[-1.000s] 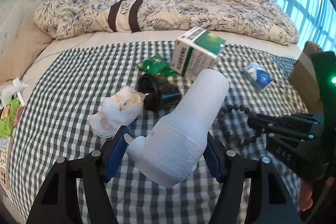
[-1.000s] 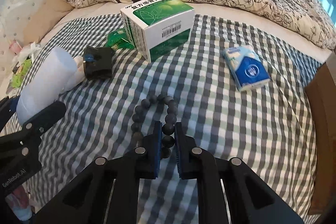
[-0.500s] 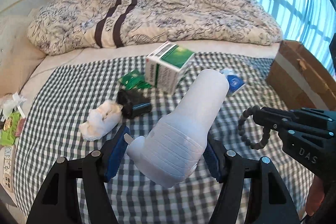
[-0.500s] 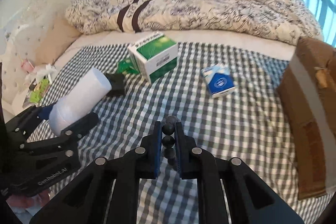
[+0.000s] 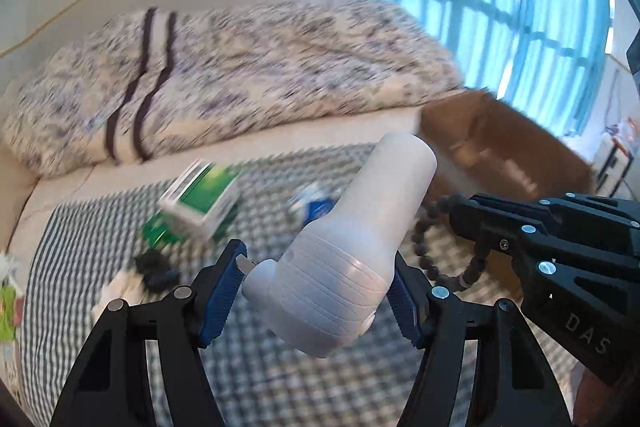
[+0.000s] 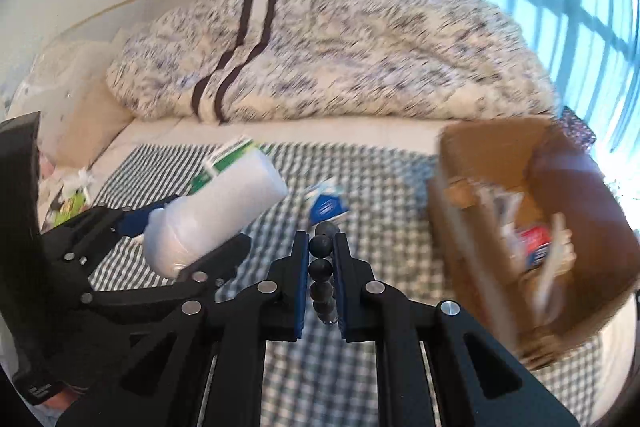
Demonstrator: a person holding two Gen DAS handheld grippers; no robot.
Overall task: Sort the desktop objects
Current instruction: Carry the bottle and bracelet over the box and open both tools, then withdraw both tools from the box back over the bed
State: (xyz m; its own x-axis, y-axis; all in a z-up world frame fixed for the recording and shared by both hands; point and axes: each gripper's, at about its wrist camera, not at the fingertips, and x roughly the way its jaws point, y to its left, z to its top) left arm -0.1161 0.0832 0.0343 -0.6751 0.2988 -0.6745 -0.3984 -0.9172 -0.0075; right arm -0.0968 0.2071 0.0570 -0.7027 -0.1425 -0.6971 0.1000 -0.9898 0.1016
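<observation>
Left claw (image 5: 318, 287) clamps white bottle (image 5: 360, 247); right claw (image 6: 321, 259) pinches bead bracelet (image 6: 321, 269); cardboard box (image 6: 472, 227) holds blurred packets.

Bed (image 5: 80, 187) with rumpled duvet (image 6: 340, 67), bright window (image 5: 500, 7) beside.

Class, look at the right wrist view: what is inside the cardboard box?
The cardboard box holds blurred items: pale papers or packets and something red and blue. Its walls hide the bottom.

The right tongs (image 5: 454, 213) body reads "DAS"; other print is blurred.
</observation>
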